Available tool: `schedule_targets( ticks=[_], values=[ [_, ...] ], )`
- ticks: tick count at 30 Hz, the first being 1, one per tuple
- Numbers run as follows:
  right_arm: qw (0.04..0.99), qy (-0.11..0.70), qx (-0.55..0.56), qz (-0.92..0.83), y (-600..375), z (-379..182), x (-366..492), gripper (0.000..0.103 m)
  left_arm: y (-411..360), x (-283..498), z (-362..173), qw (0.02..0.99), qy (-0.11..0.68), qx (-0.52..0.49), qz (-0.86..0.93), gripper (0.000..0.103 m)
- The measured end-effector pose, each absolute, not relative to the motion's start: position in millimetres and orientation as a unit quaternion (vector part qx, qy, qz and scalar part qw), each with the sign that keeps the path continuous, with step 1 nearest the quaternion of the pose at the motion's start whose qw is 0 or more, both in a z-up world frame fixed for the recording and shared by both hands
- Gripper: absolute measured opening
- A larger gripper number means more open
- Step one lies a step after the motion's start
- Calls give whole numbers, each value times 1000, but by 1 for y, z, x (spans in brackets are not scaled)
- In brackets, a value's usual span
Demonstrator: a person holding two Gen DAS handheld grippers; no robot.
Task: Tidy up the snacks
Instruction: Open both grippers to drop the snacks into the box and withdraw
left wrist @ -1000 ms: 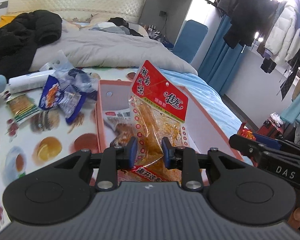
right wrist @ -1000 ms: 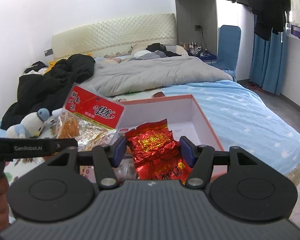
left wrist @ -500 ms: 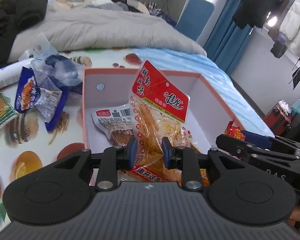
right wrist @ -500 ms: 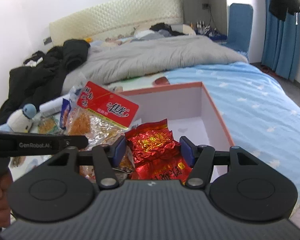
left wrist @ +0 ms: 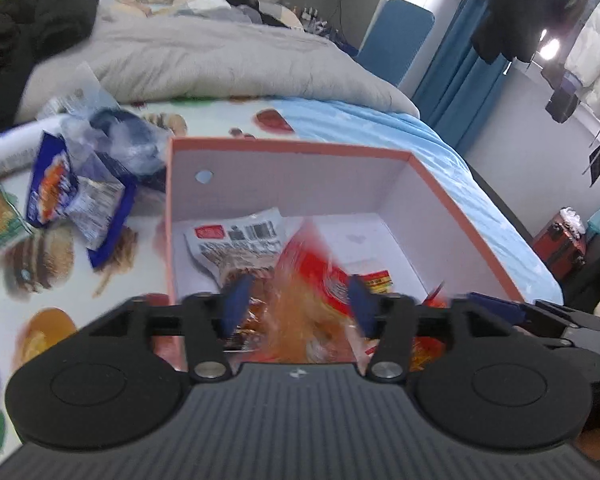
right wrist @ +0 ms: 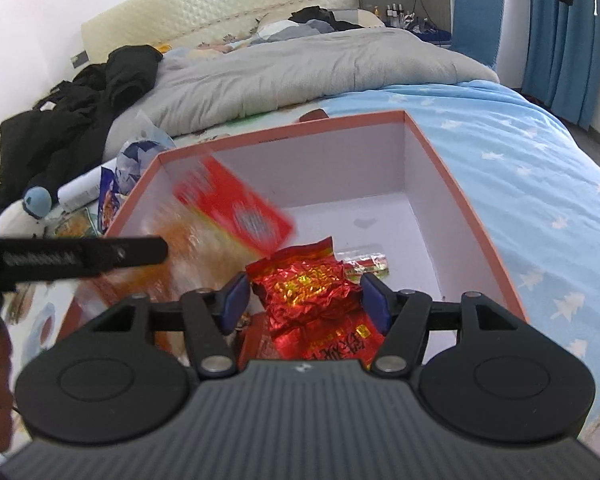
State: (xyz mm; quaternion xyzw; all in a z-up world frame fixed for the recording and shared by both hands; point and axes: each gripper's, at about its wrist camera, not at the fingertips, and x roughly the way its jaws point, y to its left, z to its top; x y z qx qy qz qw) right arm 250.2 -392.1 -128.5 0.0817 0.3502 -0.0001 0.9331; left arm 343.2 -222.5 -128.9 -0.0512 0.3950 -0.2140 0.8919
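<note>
Both grippers are held over the salmon-rimmed box (left wrist: 456,204) on the bed. The left gripper (left wrist: 296,304) has just been opening: its fingers (left wrist: 236,304) are spread clear of the red-topped clear packet (left wrist: 312,280), which is seen blurred between them, inside the box. The right gripper (right wrist: 304,300) has also just been widening; the red foil packet (right wrist: 304,288) lies between its parted fingers, over the box's near end. More snack packets (left wrist: 72,196) are left beside the box.

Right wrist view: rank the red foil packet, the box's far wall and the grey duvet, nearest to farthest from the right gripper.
1. Red foil packet, between the right gripper's open jaws.
2. Box's far wall, straight ahead.
3. Grey duvet, beyond the box, on the bed.
</note>
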Motion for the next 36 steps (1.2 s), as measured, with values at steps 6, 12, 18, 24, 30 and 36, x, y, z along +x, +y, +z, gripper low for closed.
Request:
schedule_targets(
  ticks=[6,12,18,24,30,36],
  values=[
    [939,335,77,-2,-386,-116,229,75,-208,310,-100,904,363,-51,-221,65],
    [946,310,91,4,-374,-99,196,75,-189,261,-75,914,337,-50,-221,65],
    [953,285,99,15,-357,-82,160,75,-167,212,-54,922,317,-48,-218,65],
    [961,257,100,27,-338,-69,124,75,-143,170,-42,928,305,-51,-206,65],
    [964,245,97,34,-320,-64,95,75,-124,133,-36,933,305,-42,-188,65],
    [965,243,89,49,-303,-62,68,75,-103,98,-32,935,303,-56,-174,65]
  ],
)
